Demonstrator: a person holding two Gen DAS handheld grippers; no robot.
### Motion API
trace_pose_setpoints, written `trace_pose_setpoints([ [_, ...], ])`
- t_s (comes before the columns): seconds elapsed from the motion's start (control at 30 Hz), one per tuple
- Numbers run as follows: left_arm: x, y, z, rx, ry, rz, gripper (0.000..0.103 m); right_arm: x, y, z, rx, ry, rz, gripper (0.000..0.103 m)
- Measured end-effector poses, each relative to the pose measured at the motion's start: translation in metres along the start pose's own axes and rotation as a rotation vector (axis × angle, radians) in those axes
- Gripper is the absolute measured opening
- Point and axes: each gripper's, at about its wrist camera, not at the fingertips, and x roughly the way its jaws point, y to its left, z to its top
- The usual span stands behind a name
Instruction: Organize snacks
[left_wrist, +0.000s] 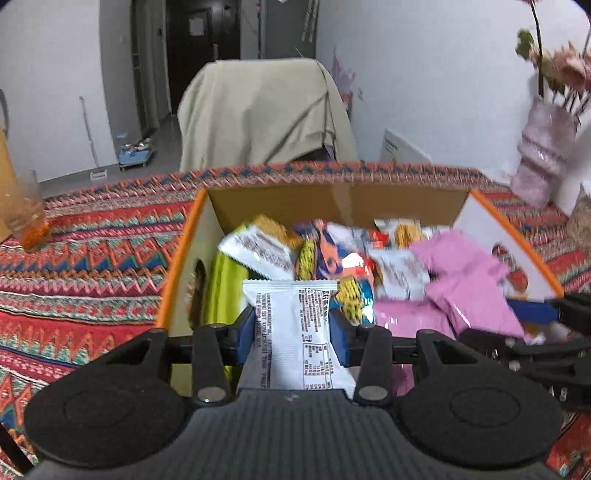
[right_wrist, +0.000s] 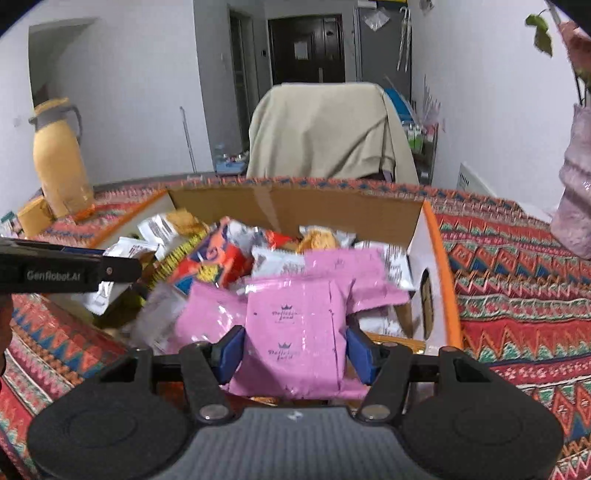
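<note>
1. Your left hand-held gripper (left_wrist: 291, 332) is clamped on a white snack packet (left_wrist: 295, 332), blue pads pressing both long edges. The packet stands upright between the fingers, printed side to the camera, just over the near edge of the cardboard box (left_wrist: 332, 201).
2. Your right hand-held gripper (right_wrist: 295, 349) is closed on a pink snack pouch (right_wrist: 295, 332), also at the near side of the box (right_wrist: 295, 206). The right hand-held gripper shows at the right edge of the left view (left_wrist: 535, 314), so the two tools are near each other.
3. The box sits on the patterned counter (left_wrist: 92, 258), already heaped with mixed snacks: more pink pouches (left_wrist: 461, 273), white packets, orange and yellow wrappers.
4. Risk: the heap is high. Anything dropped at the near edge can slide off the pile and out onto the counter. Release further in, over a low spot.
5. Risk: both packets are slick film held only by their edges. A tilt or jolt could let one slip out short of the box.
6. Risk: side-by-side approach. If both go for the same spot, the tools clash or one shoves the other's packet.
7. Risk: vase of flowers (left_wrist: 543, 147) to the right and glass (left_wrist: 26, 210) to the left stand on the counter. A wide swing could tip either.
</note>
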Motion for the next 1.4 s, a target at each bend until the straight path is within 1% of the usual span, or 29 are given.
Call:
trace_pose_setpoints([
  [0.03,0.003,0.000,-0.002,0.003,0.009,-0.007,0.046,0.003,0.000,-0.002,0.005,0.002,-0.002,0.060],
  [0.1,0.008,0.000,-0.007,0.007,0.025,-0.024,0.057,0.009,-0.002,0.000,0.028,0.011,0.005,0.061],
  [0.13,0.008,-0.001,-0.009,0.012,0.020,-0.032,0.059,0.012,-0.003,0.000,0.033,0.019,0.006,0.062],
  [0.2,0.005,-0.003,-0.011,0.028,0.007,-0.039,0.068,0.016,-0.001,0.003,0.028,0.025,-0.003,0.064],
  [0.3,-0.002,-0.005,-0.013,0.046,-0.003,-0.050,0.074,0.017,0.003,0.004,0.013,0.028,-0.010,0.070],
  [0.37,-0.009,-0.006,-0.013,0.054,-0.017,-0.051,0.077,0.014,0.005,0.005,0.002,0.022,-0.025,0.071],
  [0.47,-0.025,-0.005,-0.010,0.050,-0.037,-0.045,0.081,0.002,0.007,0.008,0.000,0.011,-0.028,0.074],
  [0.6,-0.056,-0.004,-0.004,0.049,-0.079,-0.041,0.081,-0.028,0.014,0.014,-0.039,-0.022,-0.061,0.077],
  [0.73,-0.095,-0.004,-0.001,0.048,-0.126,-0.043,0.083,-0.070,0.022,0.022,-0.060,-0.080,-0.078,0.083],
  [0.77,-0.106,-0.005,0.000,0.053,-0.139,-0.043,0.083,-0.079,0.024,0.024,-0.066,-0.094,-0.084,0.083],
  [0.9,-0.156,-0.007,-0.002,0.066,-0.212,-0.041,0.089,-0.128,0.034,0.030,-0.085,-0.156,-0.104,0.085],
  [0.97,-0.181,-0.010,-0.006,0.068,-0.248,-0.039,0.090,-0.155,0.039,0.031,-0.093,-0.191,-0.112,0.087],
  [1.03,-0.209,-0.012,-0.015,0.074,-0.285,-0.050,0.092,-0.179,0.044,0.028,-0.100,-0.224,-0.115,0.094],
  [1.1,-0.236,-0.013,-0.030,0.069,-0.323,-0.058,0.099,-0.205,0.049,0.022,-0.102,-0.260,-0.120,0.095],
  [1.17,-0.262,-0.013,-0.048,0.061,-0.354,-0.057,0.103,-0.232,0.054,0.011,-0.102,-0.294,-0.115,0.098],
  [1.23,-0.286,-0.014,-0.071,0.060,-0.375,-0.049,0.103,-0.258,0.059,-0.008,-0.105,-0.327,-0.105,0.103],
  [1.33,-0.320,-0.015,-0.111,0.059,-0.416,-0.046,0.103,-0.291,0.069,-0.045,-0.120,-0.376,-0.095,0.103],
  [1.4,-0.340,-0.014,-0.139,0.048,-0.447,-0.064,0.103,-0.309,0.075,-0.071,-0.118,-0.400,-0.091,0.103],
])
